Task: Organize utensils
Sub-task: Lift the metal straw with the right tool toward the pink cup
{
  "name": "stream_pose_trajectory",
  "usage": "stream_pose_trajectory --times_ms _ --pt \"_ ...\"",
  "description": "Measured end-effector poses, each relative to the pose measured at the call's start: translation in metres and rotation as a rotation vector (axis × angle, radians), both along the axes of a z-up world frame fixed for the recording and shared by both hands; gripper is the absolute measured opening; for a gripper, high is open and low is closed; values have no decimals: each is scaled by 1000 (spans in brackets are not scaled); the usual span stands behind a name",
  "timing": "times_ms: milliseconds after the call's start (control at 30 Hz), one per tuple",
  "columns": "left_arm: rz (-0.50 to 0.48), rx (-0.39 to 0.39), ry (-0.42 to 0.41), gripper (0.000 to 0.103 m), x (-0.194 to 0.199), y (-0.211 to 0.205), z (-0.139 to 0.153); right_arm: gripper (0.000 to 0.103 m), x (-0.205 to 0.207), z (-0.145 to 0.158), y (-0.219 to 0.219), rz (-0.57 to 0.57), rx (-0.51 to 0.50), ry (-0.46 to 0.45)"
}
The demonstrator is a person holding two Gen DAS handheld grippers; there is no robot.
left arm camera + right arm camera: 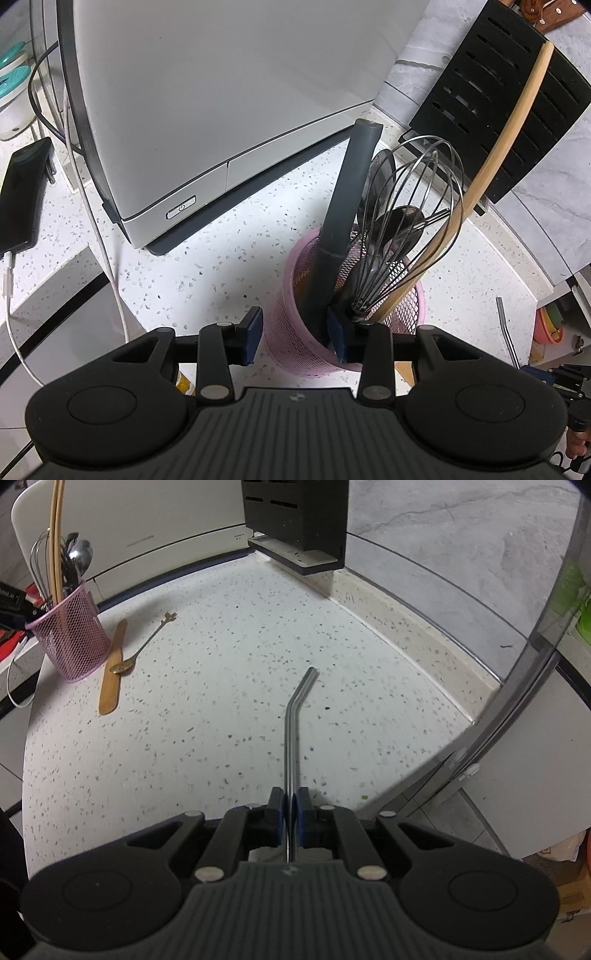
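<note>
A pink mesh holder (295, 332) stands on the speckled counter with a dark grey handle (347, 199), a wire whisk (417, 206), spoons and a wooden stick (491, 162) in it. My left gripper (295, 338) is open, its jaws astride the holder's near rim, one pad outside and one inside. My right gripper (290, 808) is shut on a bent metal straw (293, 720) that lies along the counter. The holder also shows at the far left in the right wrist view (70, 642). Beside it lie a wooden spatula (112, 668) and a small gold spoon (142, 648).
A white appliance (207, 96) stands behind the holder. A black knife block (295, 520) sits against the grey tiled wall. A phone on a charging cable (24, 195) lies at the left. A curved clear panel (535, 635) rises at the counter's right edge.
</note>
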State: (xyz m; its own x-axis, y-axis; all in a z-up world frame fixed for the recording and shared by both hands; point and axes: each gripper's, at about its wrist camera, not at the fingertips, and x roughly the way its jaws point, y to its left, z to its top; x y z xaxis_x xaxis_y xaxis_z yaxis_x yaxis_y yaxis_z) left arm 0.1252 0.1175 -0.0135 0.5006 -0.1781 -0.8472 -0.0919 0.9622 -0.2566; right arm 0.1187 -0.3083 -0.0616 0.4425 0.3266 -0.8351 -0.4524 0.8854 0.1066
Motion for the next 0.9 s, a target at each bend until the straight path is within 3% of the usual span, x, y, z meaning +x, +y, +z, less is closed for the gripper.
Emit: stream_pose_trajectory --times_ms 33,67,100,233,367,533,567,700,900 --pt "-1 1 -1 45 0 0 0 12 0 0 -1 2 7 6" --pt "-1 -1 -1 45 0 0 0 25 0 1 -2 0 14 13" --pt "-1 -5 0 45 0 1 0 28 -1 2 -3 -5 19 18" --pt "-2 -10 -2 46 0 3 -1 28 -1 6 -18 -64 66 51" --pt "-3 -10 -2 46 0 3 -1 29 -2 1 -49 -162 195 136" --pt "-2 -8 -2 46 0 3 -1 32 -4 -20 -67 -199 334 264" --pt "-1 -6 -1 46 0 3 0 32 -3 -23 -69 -202 358 284" --pt "1 -3 -1 46 0 1 0 7 -1 -27 -71 -200 418 326" --pt "0 -2 -1 46 0 1 0 4 -3 -22 -65 -169 428 335"
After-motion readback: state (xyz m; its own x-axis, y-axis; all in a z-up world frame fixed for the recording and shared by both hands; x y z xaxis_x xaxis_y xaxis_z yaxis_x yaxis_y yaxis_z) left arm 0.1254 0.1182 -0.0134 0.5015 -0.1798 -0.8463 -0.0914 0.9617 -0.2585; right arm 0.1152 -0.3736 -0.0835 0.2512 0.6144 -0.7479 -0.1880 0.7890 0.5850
